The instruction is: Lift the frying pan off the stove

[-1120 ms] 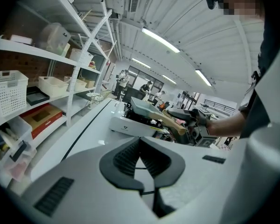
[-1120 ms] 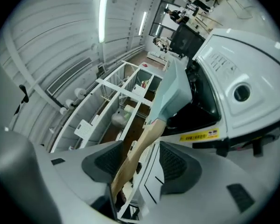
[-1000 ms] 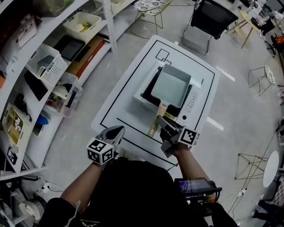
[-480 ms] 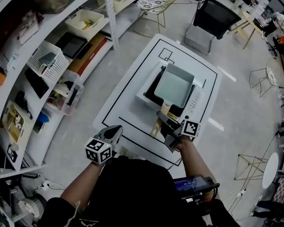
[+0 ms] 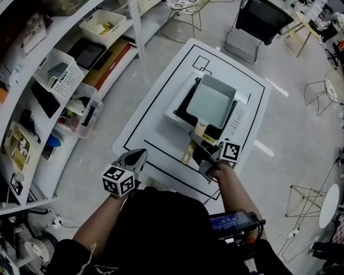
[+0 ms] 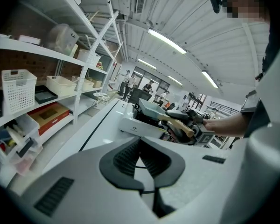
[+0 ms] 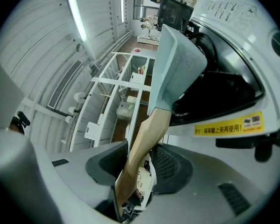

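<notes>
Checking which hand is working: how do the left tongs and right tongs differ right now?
The left tongs are shut and empty; the right tongs have just been closing, with the wooden handle of the frying pan between them and a gap beside one pad. The left tongs sit back at the near edge of the table; the right tongs reach the front of the stove. Both carry a marker cube.

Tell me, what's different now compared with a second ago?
The right tool has crept slightly further along the wooden handle of the frying pan. Its jaws have just been closing around that handle, though a sliver of gap on one side suggests it isn't clamped yet. The frying pan still sits on the stove, and the left tool stays shut and empty, off to the side.
</notes>
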{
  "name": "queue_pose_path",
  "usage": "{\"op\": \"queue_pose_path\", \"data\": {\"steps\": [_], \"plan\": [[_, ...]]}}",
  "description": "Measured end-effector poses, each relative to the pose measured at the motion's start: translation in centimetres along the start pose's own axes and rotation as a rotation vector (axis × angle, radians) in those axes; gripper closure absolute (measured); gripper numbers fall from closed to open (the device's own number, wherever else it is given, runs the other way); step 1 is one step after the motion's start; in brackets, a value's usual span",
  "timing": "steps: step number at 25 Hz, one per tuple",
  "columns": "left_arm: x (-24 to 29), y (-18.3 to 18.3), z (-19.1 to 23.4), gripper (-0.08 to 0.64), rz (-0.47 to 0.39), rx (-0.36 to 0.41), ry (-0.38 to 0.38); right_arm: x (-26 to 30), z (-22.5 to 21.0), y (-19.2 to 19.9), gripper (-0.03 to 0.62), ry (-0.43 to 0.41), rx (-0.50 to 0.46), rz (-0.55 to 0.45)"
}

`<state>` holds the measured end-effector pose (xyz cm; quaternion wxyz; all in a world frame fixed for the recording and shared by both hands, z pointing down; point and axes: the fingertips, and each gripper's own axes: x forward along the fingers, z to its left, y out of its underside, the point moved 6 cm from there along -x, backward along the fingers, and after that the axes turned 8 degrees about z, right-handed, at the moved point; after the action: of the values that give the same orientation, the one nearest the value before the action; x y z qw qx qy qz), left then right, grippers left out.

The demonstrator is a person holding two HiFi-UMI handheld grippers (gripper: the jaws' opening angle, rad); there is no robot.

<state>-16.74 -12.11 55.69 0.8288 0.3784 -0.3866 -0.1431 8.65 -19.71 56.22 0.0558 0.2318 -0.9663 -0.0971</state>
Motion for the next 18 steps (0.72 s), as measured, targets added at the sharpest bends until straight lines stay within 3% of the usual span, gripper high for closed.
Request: {"op": "queue_pose_path", "data": {"steps": [12,18], "plan": [[-0.69,0.02,0.0,0.551,0.012,0.011,-0.023,0.45,-0.03,-0.3,0.423,0.004,-0.07,-0.002],[-0.71,0.29,-0.48,0.551,0.02,0.004,-0.023,0.2,0.05,0.06,0.425,0.012,-0.003,-0.011]]}}
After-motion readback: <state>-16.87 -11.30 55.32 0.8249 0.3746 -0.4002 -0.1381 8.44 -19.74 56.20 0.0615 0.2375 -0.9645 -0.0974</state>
